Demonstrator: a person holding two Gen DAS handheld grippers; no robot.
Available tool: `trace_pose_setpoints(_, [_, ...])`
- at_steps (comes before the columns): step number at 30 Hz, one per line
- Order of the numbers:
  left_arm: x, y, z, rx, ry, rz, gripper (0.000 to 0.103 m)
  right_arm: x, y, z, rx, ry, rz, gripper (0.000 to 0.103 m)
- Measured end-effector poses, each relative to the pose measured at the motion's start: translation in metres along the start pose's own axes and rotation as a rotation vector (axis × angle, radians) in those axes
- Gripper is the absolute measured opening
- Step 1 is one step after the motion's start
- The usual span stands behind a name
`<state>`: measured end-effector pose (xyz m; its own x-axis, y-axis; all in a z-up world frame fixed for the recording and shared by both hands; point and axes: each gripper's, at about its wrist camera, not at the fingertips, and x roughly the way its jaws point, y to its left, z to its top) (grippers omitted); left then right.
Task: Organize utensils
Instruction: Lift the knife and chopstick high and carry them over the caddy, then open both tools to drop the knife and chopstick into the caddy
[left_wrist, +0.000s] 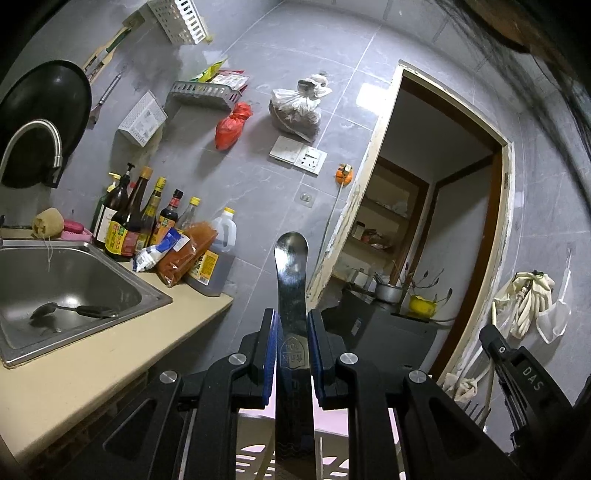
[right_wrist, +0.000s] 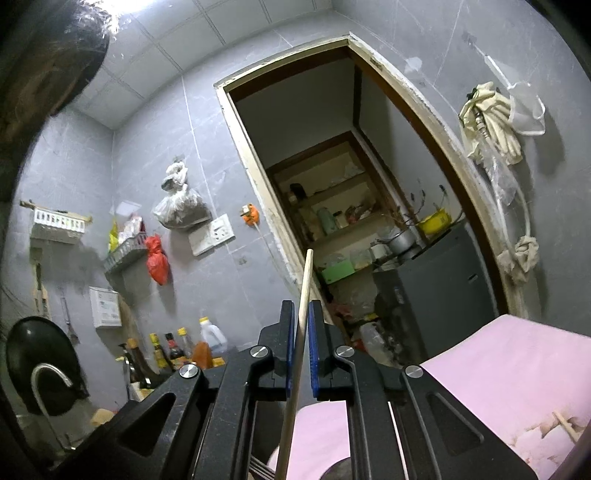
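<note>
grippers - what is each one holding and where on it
The left gripper pinches a metal spoon by its handle, bowl pointing away. The right gripper pinches a wooden chopstick partway along its shaft, one end sticking out past the fingers.

Grey tiled walls (left_wrist: 258, 177) frame an open doorway (right_wrist: 332, 166) onto seemingly dim shelves (right_wrist: 332, 206).

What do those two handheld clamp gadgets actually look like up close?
Both are matte black, angular frames with cut-out slots and round silver bolts. The left gripper and right gripper each end in two flat fingers lined with blue pads. White letters "DAS" mark the right one's side, seen from the left camera. No cables or sleeves show.
</note>
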<state>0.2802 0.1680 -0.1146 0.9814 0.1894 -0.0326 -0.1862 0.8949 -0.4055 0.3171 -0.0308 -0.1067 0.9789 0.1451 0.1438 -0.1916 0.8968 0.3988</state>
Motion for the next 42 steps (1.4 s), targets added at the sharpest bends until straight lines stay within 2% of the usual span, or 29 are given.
trace_pose_setpoints(10, [0.004,-0.004,-0.004,0.058,0.014,0.007,0.016,-0.005,0.011,0.006,-0.155,-0.019,-0.036,0.009])
trace_pose_setpoints(17, [0.010,-0.008,-0.005,0.111,0.055,0.022,0.016,-0.001,0.012,0.012,-0.192,0.010,-0.038,0.009])
trace_pose_setpoints(25, [0.014,-0.010,-0.003,0.154,0.102,0.026,0.016,0.004,0.011,0.019,-0.196,0.075,-0.014,0.009])
trace_pose_setpoints(37, [0.015,-0.007,0.007,0.168,0.232,0.008,0.016,-0.001,0.007,0.027,-0.192,0.202,0.004,0.010])
trace_pose_setpoints(42, [0.016,-0.008,0.014,0.181,0.268,-0.007,0.022,-0.005,0.003,0.039,-0.179,0.227,-0.004,0.024])
